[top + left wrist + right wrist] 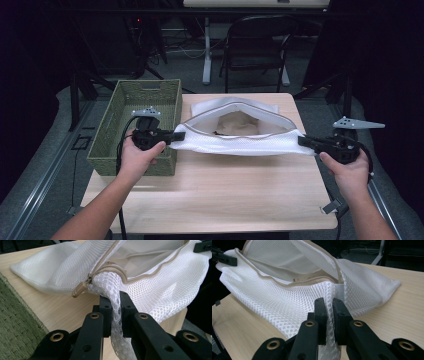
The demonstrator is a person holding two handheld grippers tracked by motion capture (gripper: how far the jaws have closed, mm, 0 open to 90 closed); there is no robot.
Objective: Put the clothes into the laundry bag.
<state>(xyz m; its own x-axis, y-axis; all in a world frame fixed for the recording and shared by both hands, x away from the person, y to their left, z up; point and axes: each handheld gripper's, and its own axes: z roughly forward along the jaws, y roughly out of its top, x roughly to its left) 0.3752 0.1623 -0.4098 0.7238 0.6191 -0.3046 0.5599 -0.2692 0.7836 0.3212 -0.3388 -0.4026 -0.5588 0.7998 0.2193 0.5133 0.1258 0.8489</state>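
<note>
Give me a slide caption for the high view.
Left gripper and right gripper pinch opposite ends of an unzipped white mesh laundry bag above a wooden table.

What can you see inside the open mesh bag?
Inside the mesh bag lies a beige cloth with a small dark spot. The near wall covers its lower part, so anything beneath stays hidden.

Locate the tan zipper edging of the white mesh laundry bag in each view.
High view: the tan zipper edging arcs over the white mesh laundry bag mouth, centre.
Left gripper view: top centre, slanting toward the pull.
Right gripper view: upper middle.
Shared landmark: the pale wooden table.
</note>
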